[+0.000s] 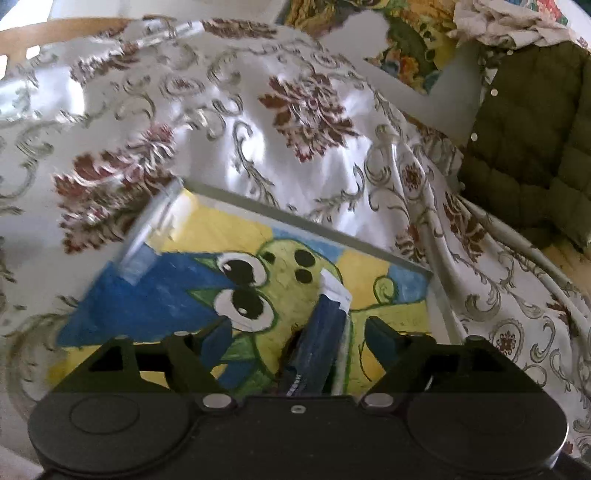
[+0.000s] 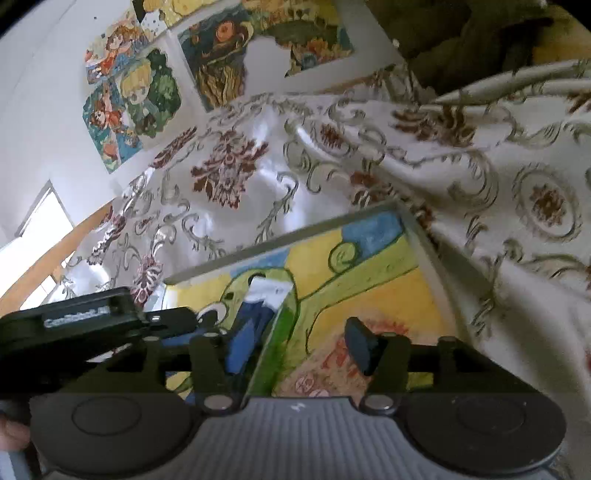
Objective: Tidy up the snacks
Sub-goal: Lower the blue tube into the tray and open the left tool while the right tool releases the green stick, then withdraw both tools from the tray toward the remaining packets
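A shallow clear-walled tray (image 1: 295, 218) with a painted green cartoon creature on its floor lies on a floral cloth. A dark blue snack packet (image 1: 314, 343) with a white end rests in it, pointing away from me. My left gripper (image 1: 301, 338) is open, its pads standing off either side of the packet. In the right wrist view the same tray (image 2: 280, 230) and packet (image 2: 258, 314) show. My right gripper (image 2: 300, 345) is open too, with the packet close by its left finger; whether they touch I cannot tell. The left gripper's black body (image 2: 92, 321) shows at the left.
White cloth with brown flowers (image 1: 295, 103) covers the surface and hangs in folds at the right. A dark green quilted jacket (image 1: 528, 147) lies at the far right. Painted pictures (image 2: 136, 99) hang on the white wall behind. A wooden edge (image 1: 55, 29) runs at far left.
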The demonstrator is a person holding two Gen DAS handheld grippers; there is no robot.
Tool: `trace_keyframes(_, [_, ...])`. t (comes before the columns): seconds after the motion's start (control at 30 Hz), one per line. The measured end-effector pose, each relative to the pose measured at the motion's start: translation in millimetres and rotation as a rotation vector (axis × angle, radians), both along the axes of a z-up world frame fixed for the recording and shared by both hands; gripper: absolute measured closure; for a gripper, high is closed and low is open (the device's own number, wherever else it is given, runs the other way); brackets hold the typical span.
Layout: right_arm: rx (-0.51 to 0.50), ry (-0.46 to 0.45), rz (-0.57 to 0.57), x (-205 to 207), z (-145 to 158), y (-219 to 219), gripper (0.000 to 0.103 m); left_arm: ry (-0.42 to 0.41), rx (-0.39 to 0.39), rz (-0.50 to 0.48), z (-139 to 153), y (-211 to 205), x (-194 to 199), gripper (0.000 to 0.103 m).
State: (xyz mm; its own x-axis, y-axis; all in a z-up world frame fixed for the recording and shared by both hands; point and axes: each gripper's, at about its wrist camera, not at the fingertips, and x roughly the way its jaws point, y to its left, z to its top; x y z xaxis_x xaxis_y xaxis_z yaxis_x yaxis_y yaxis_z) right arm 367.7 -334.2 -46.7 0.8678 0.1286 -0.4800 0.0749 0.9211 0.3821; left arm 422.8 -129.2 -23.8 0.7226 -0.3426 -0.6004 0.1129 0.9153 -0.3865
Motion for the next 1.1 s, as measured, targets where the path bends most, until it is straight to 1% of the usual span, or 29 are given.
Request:
trace_keyframes(0.03, [-0.003, -0.006, -0.008, -3.7, 3.8, -0.8, 0.03, -0.005, 0.01, 0.01, 3.4, 1.7, -3.5, 0.012])
trace_keyframes(0.07, [-0.003, -0.012, -0.011, -6.8, 7.3, -2.0, 0.023, -0.011, 0.02, 0.02, 6.1, 3.2, -7.0, 0.008])
trace_keyframes(0.17, [-0.013, -0.034, -0.022, -19.4, 17.1, -2.7, 0.009, -0.036, 0.035, 0.036, 15.0, 8.8, -21.6, 0.003])
trace_keyframes(0.27, [-0.034, -0.056, -0.033, -33.8, 26.3, -1.2, 0.0, -0.064, 0.056, 0.055, 21.0, 13.3, -40.5, 0.001])
trace_keyframes(0.4, [-0.098, -0.073, -0.028, -49.8, 37.5, 3.4, 0.0, -0.102, 0.14, 0.067, 27.5, 15.5, -67.2, 0.001])
trace_keyframes(0.47, [-0.124, -0.082, -0.035, -57.2, 43.2, 5.1, 0.0, -0.119, 0.159, 0.081, 30.4, 19.0, -79.3, 0.001])
trace_keyframes(0.53, [-0.146, -0.098, -0.034, -65.9, 49.8, 8.0, 0.0, -0.125, 0.148, 0.098, 32.7, 24.4, -89.5, 0.001])
trace_keyframes(0.63, [-0.186, -0.122, -0.025, -76.8, 58.2, 14.6, 0.0, -0.124, 0.111, 0.113, 35.9, 35.1, -105.3, 0.001])
trace_keyframes(0.73, [-0.211, -0.136, -0.025, -88.7, 61.9, 21.0, 0.0, -0.126, 0.099, 0.12, 38.6, 41.7, -119.0, 0.001])
trace_keyframes(0.83, [-0.239, -0.133, -0.02, -103.4, 60.7, 29.7, 0.0, -0.132, 0.106, 0.117, 38.5, 46.9, -134.0, 0.001])
trace_keyframes(0.93, [-0.279, -0.118, -0.013, -116.1, 57.5, 37.1, 0.0, -0.118, 0.11, 0.109, 34.2, 53.1, -150.1, 0.001])
trace_keyframes(1.1, [-0.297, -0.106, 0.002, -141.0, 54.0, 48.3, 0.0, -0.121, 0.08, 0.113, 25.7, 69.7, -179.4, 0.001])
